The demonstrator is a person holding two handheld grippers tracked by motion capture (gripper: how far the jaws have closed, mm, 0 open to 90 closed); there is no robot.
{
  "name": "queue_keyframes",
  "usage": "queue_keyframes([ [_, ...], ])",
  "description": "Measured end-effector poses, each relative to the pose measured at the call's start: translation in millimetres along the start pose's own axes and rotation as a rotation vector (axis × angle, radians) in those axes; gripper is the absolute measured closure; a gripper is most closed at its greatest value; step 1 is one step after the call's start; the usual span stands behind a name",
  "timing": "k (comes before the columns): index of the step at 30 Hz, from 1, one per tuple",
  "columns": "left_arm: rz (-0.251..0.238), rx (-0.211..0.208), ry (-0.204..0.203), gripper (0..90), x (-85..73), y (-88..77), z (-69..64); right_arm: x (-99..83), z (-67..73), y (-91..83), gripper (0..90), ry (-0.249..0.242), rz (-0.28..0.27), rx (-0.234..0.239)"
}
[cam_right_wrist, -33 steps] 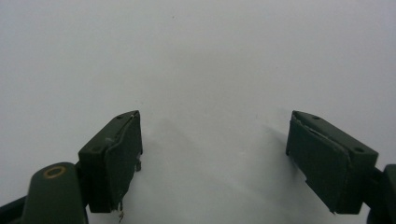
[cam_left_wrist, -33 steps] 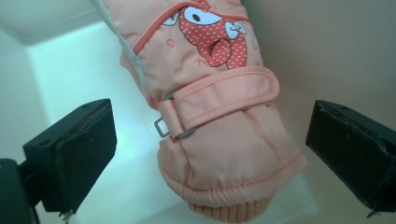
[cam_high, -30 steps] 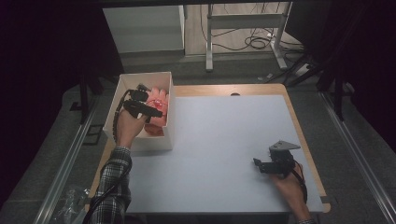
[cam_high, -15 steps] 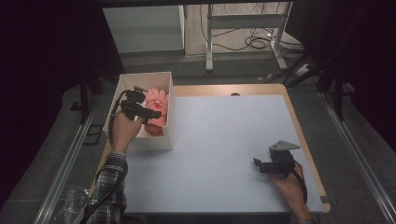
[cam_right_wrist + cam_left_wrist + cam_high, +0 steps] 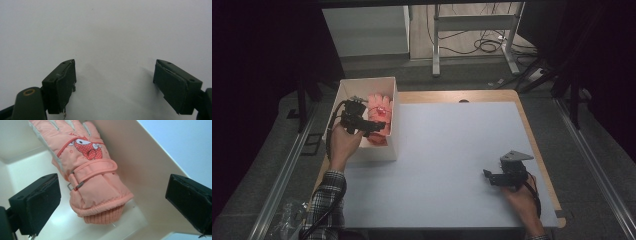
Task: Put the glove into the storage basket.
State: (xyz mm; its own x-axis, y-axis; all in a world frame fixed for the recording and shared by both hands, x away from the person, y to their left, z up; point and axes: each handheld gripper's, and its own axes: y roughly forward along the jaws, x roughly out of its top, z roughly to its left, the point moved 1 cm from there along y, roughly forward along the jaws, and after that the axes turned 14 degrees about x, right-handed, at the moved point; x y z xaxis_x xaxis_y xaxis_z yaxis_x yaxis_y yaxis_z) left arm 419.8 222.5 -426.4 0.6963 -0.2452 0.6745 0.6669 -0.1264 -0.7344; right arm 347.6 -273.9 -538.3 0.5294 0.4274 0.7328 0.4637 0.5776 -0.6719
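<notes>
A white open box (image 5: 343, 94) stands at the table's left edge. Inside it lies an orange-pink winter glove (image 5: 379, 114) with a cartoon patch, a strap and a knitted cuff (image 5: 103, 216). My left gripper (image 5: 373, 126) hovers over the box, open, and in the left gripper view its jaws (image 5: 112, 203) straddle the glove's cuff end from above without touching it. My right gripper (image 5: 488, 176) rests low over the bare white table near the front right, open (image 5: 115, 85), with nothing between its jaws.
The white table top (image 5: 452, 150) has a wooden border (image 5: 537, 145) along its right and far sides. A metal frame and cables (image 5: 482, 45) sit on the floor behind. Crumpled plastic (image 5: 287, 215) lies at the lower left, off the table.
My left gripper has drifted slightly left and toward the person above the box. The right gripper has stayed in place.
</notes>
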Motion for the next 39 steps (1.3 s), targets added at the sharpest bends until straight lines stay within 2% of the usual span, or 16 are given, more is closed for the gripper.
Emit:
queue_keyframes([
  [9, -0.041, -0.02, 0.013, 0.4, -2.8, -11.4, -5.8, 0.0, 0.0, 0.0, 18.6, -0.001, 0.0, 0.0],
  [12, -0.072, -0.037, 0.028, 0.4, -3.6, -16.3, -9.9, 0.0, 0.1, 0.0, 18.6, -0.001, 0.0, -0.001],
  [23, -0.121, -0.079, 0.069, 0.4, -6.9, -32.6, -25.3, 0.0, 0.1, 0.0, 18.6, -0.001, 0.0, -0.001],
  [31, -0.146, -0.127, 0.088, 0.4, -6.5, -39.9, -41.0, 0.1, 0.2, 0.0, 18.6, -0.001, 0.0, -0.002],
  [39, -0.157, -0.192, 0.117, 0.5, -4.6, -39.8, -66.1, 0.0, 0.0, 0.0, 18.6, -0.002, 0.0, -0.001],
])
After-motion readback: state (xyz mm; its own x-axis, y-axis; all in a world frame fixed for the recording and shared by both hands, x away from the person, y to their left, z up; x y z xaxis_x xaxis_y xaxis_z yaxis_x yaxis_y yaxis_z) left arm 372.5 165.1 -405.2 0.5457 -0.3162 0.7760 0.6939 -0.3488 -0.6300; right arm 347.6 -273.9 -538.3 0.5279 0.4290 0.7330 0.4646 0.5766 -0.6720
